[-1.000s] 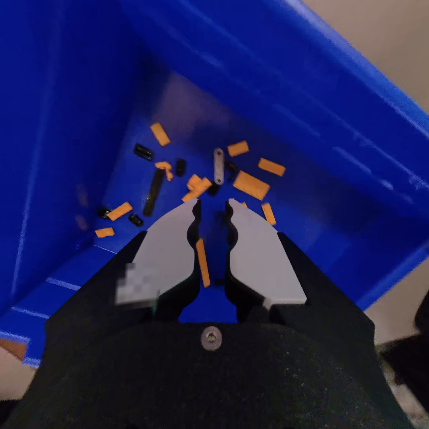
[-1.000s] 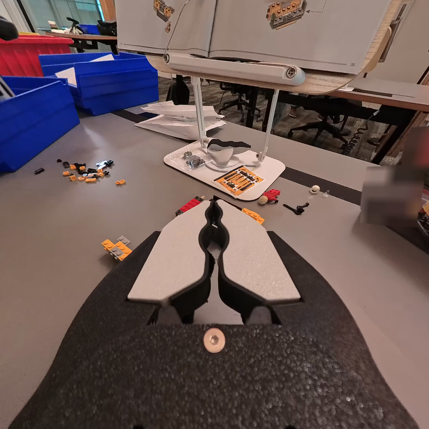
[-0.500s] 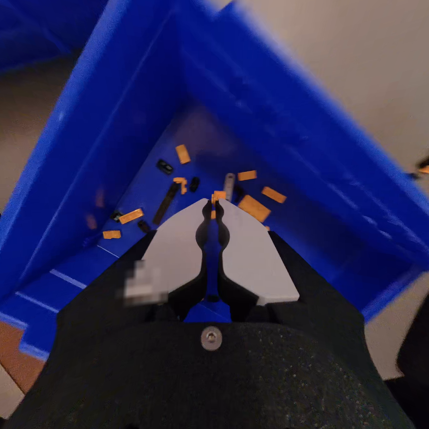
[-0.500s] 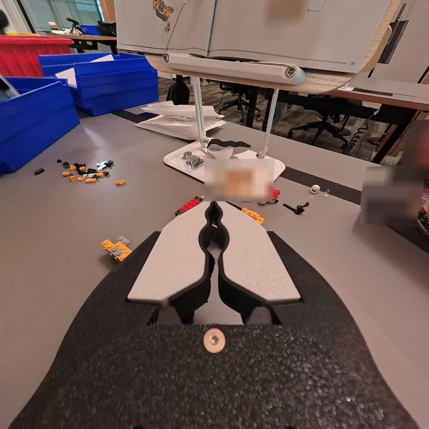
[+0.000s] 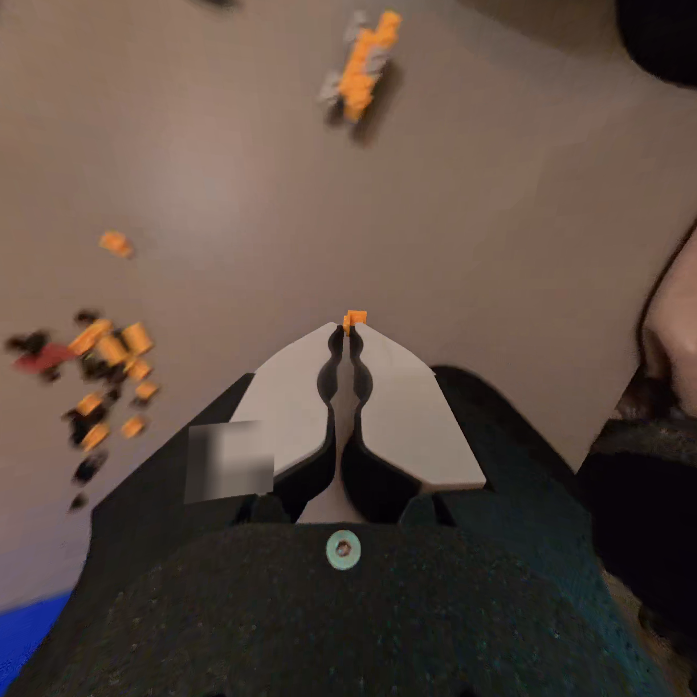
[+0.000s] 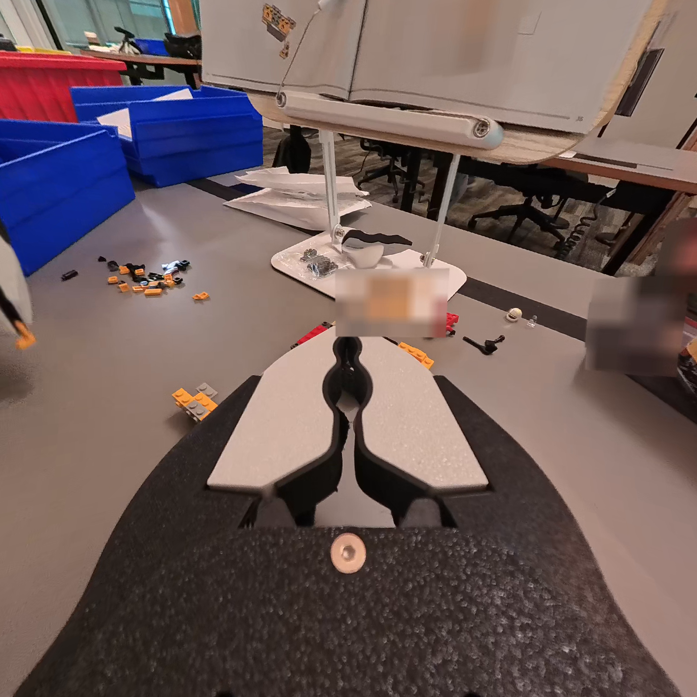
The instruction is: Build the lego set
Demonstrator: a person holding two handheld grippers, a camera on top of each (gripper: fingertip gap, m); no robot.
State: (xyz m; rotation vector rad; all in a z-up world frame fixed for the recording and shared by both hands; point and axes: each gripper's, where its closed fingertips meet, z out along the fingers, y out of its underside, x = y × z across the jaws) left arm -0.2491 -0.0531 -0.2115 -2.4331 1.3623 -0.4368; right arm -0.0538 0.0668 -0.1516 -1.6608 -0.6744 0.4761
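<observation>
Pinching an orange piece [image 5: 355,318], left claw [image 5: 347,332]; bins [image 6: 64,188] show rightward only.

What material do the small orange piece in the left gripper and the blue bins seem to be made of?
Small orange piece: probably hard moulded plastic, with crisp edges and even colour. Blue bins: likely rigid plastic, smooth and slightly glossy, with soft highlights on the walls.

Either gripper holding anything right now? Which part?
Left gripper pinches a small orange piece by its lower edge, at the fingertips. Right gripper is shut; whether it holds anything cannot be told.
</observation>
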